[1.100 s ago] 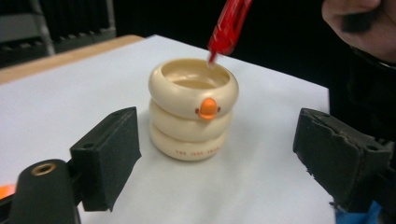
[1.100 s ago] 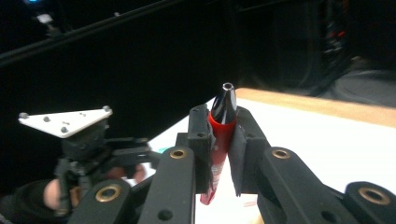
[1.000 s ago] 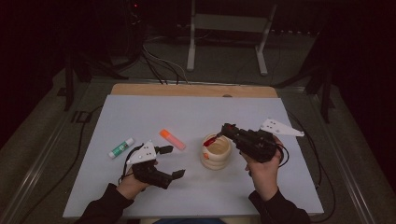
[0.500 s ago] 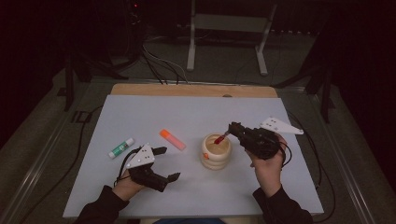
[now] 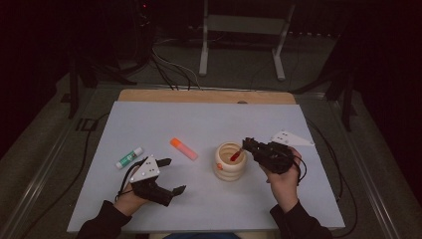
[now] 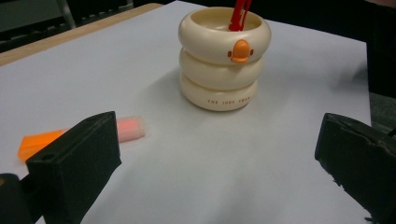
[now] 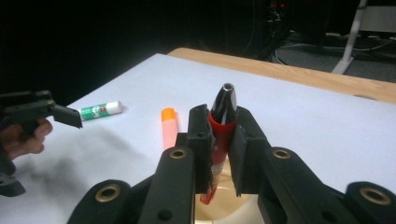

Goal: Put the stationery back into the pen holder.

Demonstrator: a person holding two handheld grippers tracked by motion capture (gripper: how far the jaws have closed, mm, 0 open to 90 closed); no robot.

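The right hand-held gripper (image 7: 218, 135) clamps a red pen (image 7: 219, 130), lower end inside the cream duck-faced pen holder (image 5: 230, 162) at the middle of the table (image 5: 209, 124). The left hand-held gripper (image 5: 166, 175) rests wide open and empty near an orange highlighter (image 5: 183, 149) and glue stick (image 5: 129, 157).

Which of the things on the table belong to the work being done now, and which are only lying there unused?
In use:
- red pen, clamped in the right gripper, lower end inside the holder
- cream duck-shaped pen holder

Lying about:
- orange highlighter, flat on the white table cover
- green-and-white glue stick
- left gripper, jaws open, holding nothing
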